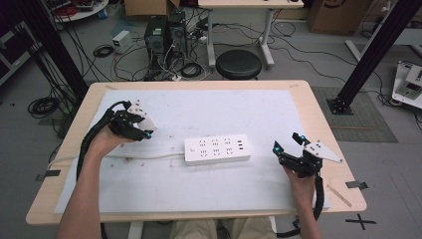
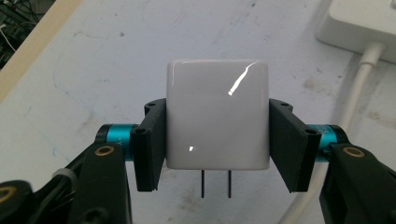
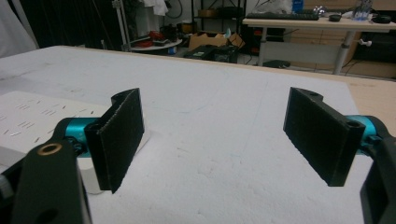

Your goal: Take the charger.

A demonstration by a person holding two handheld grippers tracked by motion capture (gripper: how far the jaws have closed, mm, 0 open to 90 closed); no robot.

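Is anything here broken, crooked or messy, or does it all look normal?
Nothing looks broken. The glossy white square charger plug sits straight in the left gripper, prongs intact. The white rectangular power strip lies flat. Only the white table cover is scuffed, with small brownish stains near the strip's cord.

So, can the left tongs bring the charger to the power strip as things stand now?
Probably yes. The left tongs are shut on the white charger, prongs free below it. The power strip lies to their right on the white mat, sockets facing up, with nothing between them.
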